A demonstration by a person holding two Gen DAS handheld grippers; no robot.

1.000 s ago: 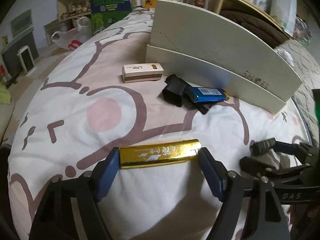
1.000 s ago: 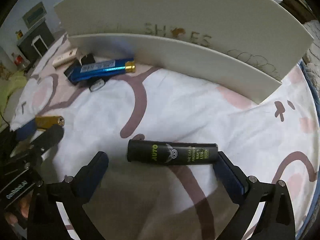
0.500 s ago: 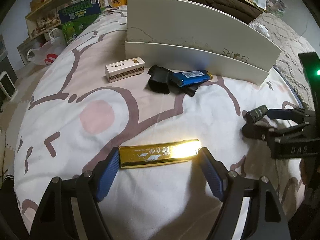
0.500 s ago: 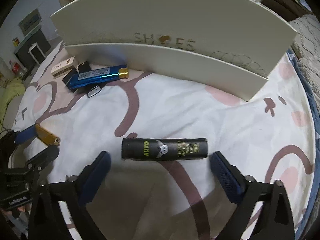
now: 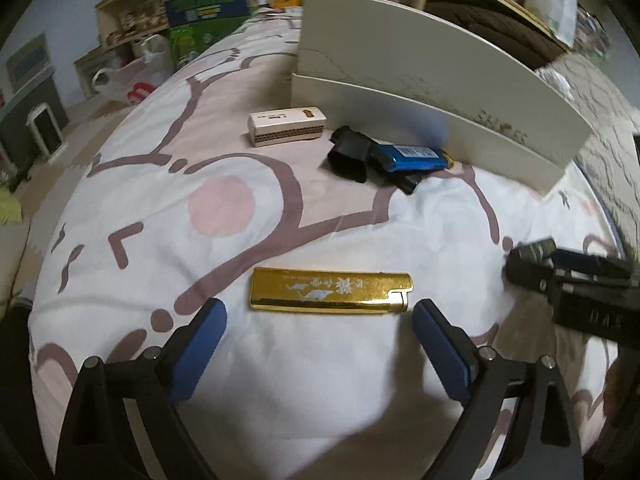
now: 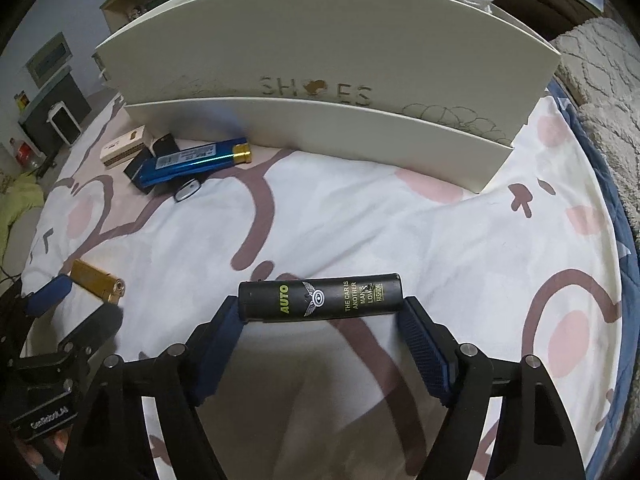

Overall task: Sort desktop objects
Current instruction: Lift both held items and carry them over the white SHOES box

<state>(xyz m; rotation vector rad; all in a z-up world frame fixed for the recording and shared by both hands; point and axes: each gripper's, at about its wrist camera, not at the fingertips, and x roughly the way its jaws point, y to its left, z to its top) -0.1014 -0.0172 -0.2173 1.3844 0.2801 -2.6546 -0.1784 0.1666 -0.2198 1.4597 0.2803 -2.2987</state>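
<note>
A gold lighter [image 5: 330,291] lies flat on the patterned sheet just ahead of my left gripper [image 5: 320,320], whose blue pads stand apart from its ends; the gripper is open. It also shows in the right wrist view [image 6: 97,286]. My right gripper [image 6: 320,312] is shut on a black lighter [image 6: 320,298] printed "AUTO", held by its two ends; it also shows in the left wrist view [image 5: 532,252]. A blue lighter [image 5: 416,157] lies on black items [image 5: 350,156] next to a cream lighter [image 5: 286,126].
A white two-tier box [image 6: 320,120] marked "SHOES" stands across the back of the sheet [image 5: 240,208]. Beyond it are shelves with boxes [image 5: 208,4] and a plastic bag [image 5: 128,80] on the floor at left.
My right gripper has closed onto the ends of the black lighter. My left gripper has drawn back a little from the gold lighter, which lies loose on the sheet.
</note>
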